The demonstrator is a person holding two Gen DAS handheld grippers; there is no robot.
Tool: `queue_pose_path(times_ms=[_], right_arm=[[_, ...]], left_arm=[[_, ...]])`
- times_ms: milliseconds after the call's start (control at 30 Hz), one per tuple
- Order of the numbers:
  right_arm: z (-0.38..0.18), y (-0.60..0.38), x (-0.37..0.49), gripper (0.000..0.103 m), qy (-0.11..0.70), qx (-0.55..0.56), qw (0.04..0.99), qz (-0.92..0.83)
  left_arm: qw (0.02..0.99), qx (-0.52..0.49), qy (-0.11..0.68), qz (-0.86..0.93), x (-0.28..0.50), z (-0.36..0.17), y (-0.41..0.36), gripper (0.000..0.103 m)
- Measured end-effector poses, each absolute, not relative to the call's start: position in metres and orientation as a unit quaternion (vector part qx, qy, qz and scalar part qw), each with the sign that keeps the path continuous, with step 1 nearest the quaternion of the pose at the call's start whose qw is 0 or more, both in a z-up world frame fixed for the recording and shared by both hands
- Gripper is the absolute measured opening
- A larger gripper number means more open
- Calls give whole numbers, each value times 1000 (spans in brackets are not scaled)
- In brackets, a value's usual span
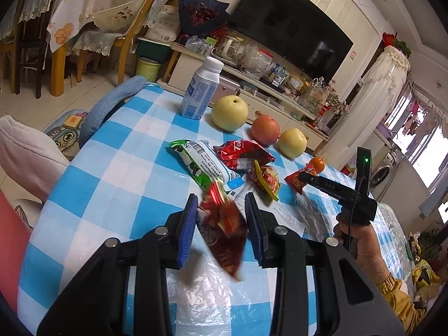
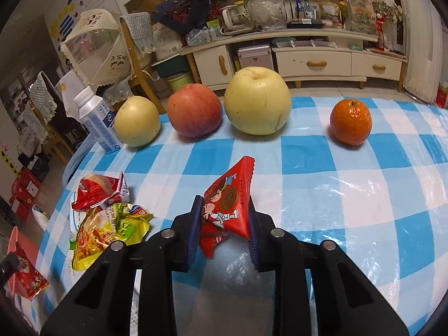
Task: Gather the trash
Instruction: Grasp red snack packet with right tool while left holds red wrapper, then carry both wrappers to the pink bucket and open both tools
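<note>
2 pears (image 2: 257, 101), 1 apple (image 2: 195, 109), 1 orange (image 2: 350, 121), 1 bottle (image 2: 96, 117).

free: blue-and-white checked surface (image 2: 364, 196) bare right of centre | blocked far: row of yellow pears, red apple (image 2: 194, 109), small orange (image 2: 350, 121) | blocked left: crumpled wrappers (image 2: 112, 224)

A blue-and-white checked tablecloth (image 2: 308, 162) carries an orange mandarin (image 2: 350, 121) at two o'clock, a pale yellow pear (image 2: 257, 100) at twelve, a red-blushed apple (image 2: 194, 110) and a smaller yellow pear (image 2: 137, 121) toward eleven. A white bottle with blue print (image 2: 96, 120) stands at ten o'clock. Nearer lie a red cartoon-printed wrapper (image 2: 228, 204), a yellow-green packet (image 2: 112, 229) and a red-and-white wrapper (image 2: 98, 191) at nine o'clock.
</note>
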State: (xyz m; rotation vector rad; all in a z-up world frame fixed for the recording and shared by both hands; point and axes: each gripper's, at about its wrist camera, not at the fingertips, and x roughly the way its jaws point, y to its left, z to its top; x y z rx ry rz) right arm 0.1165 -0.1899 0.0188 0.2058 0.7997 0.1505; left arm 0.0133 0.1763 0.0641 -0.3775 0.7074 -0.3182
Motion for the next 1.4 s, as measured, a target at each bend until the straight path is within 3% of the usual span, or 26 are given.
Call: queue_pose_path(times_ms=[333, 367, 467, 533, 600, 933, 967, 1067, 1267, 1400], right_arm=[[60, -157, 77, 30, 341, 74, 931, 105], [64, -152, 72, 30, 336, 70, 932, 112], [78, -140, 58, 30, 324, 58, 935, 129], [85, -133, 49, 30, 318, 49, 937, 140], [90, -124, 39, 30, 311, 41, 937, 152], [102, -97, 13, 30, 304, 20, 930, 206], [100, -97, 13, 30, 307, 19, 929, 207], [98, -100, 13, 30, 316, 22, 925, 209], [105, -107, 8, 30, 311, 36, 926, 212], [106, -105, 4, 30, 314, 37, 925, 213]], left_arm=[[897, -166, 386, -138, 15, 50, 185, 33], [895, -160, 393, -138, 15, 47, 184, 36], [890, -142, 417, -116, 17, 38, 180, 61], [887, -132, 427, -116, 18, 33, 176, 65], [885, -128, 437, -100, 21, 27, 172, 79], [886, -108, 449, -37, 35, 13, 152, 79], [888, -102, 447, -34, 35, 12, 148, 79], [894, -65, 442, -31, 34, 12, 138, 57], [893, -85, 437, -66, 33, 14, 132, 30], [892, -102, 432, -82, 30, 17, 131, 28]])
